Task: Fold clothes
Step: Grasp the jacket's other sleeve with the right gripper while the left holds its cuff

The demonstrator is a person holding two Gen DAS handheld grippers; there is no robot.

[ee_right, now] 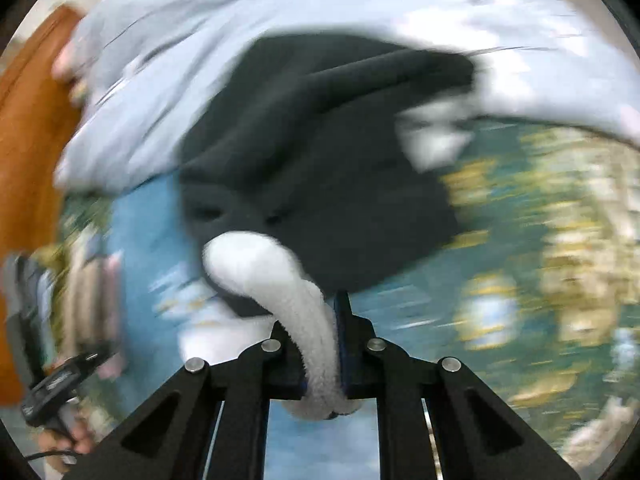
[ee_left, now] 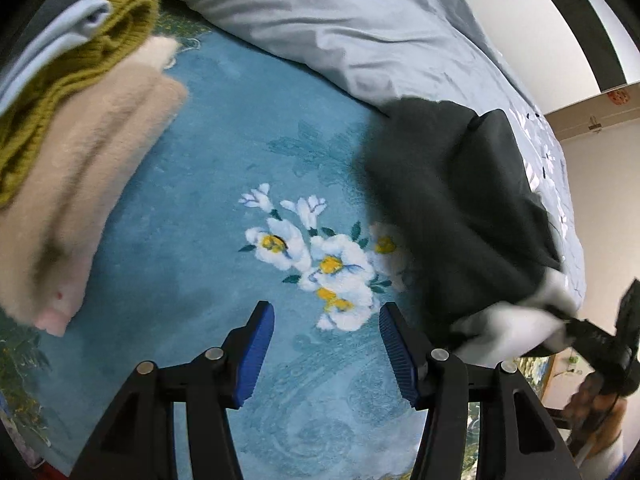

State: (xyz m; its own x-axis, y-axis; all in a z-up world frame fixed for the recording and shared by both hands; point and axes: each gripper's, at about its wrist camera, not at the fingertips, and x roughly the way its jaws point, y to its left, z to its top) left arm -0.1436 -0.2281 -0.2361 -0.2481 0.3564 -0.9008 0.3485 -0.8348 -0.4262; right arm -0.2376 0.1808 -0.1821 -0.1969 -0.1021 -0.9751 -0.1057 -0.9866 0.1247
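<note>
On the blue floral rug (ee_left: 208, 152), a dark fleece-lined garment (ee_right: 320, 152) is gripped by the right gripper (ee_right: 334, 320), seemingly being dragged out for spreading; the left gripper (ee_left: 326, 344), fingers released, must take an edge.

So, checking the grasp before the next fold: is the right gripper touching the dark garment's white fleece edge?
Touching: the right wrist view shows the right gripper clamped on the white fleece edge.

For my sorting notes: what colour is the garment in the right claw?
Dark grey garment with white fleecy lining; left wrist view shows it best.
</note>
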